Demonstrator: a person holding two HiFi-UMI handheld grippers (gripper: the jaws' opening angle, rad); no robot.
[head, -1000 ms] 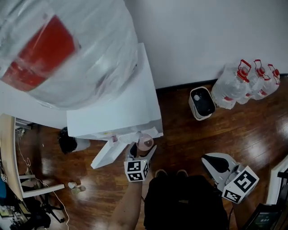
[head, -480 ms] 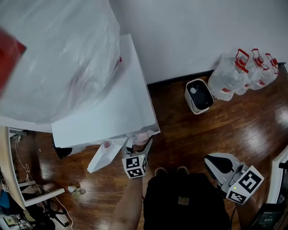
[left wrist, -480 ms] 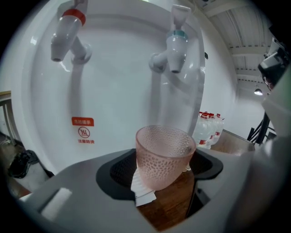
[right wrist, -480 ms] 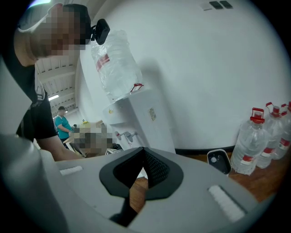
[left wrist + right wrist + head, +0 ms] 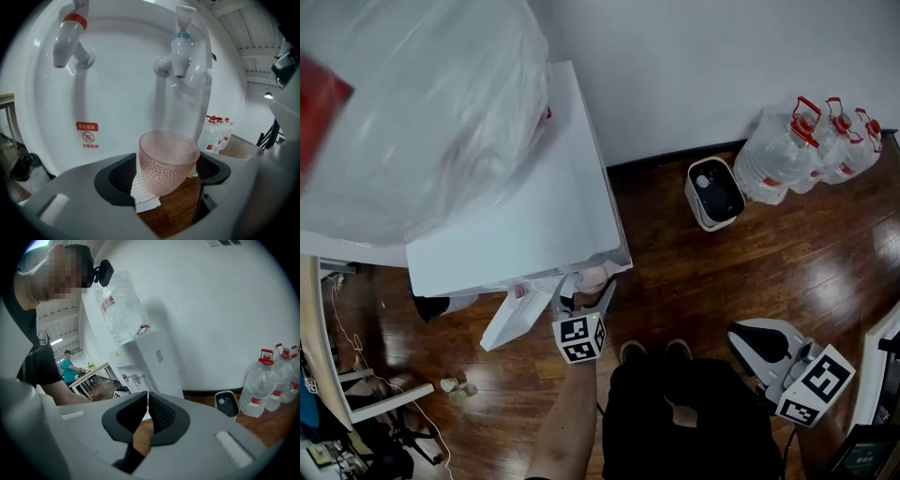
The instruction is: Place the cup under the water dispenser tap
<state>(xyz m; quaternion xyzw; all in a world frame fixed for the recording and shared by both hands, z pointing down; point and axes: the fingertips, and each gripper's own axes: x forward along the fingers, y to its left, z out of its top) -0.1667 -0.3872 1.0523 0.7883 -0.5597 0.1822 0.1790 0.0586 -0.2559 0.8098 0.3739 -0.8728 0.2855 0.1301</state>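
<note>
**A:** Left gripper view: what sits between the jaws?

**B:** The left tool (image 5: 168, 174) is clamped on a pink, dimpled cup (image 5: 167, 157), with one dark pad against each side. The cup is upright, mouth upward.

**A:** And where is the cup relative to the machine?

**B:** Just in front of the white face of the water dispenser (image 5: 117, 103), below the level of both spouts. The blue tap (image 5: 180, 51) hangs above it, a touch right of the rim's middle. The red tap (image 5: 70, 35) is well off to the left, over an orange warning label (image 5: 87, 136).

**A:** The other hand?

**B:** The right tool (image 5: 147, 409) has its jaws drawn in to a thin slit, and only floor shows through it. In the head view it hangs low at the person's right side, well apart from the dispenser.

**A:** Farther out?

**B:** The head view shows the cup tucked under the dispenser's front edge, with a big clear bottle (image 5: 412, 112) standing on top of the cabinet. Beyond, on the wooden floor (image 5: 675, 281), a small white box (image 5: 714, 192) with a dark top stands by the wall (image 5: 703, 66). A cluster of red-capped water bottles (image 5: 811, 155) stands just beside it.
</note>
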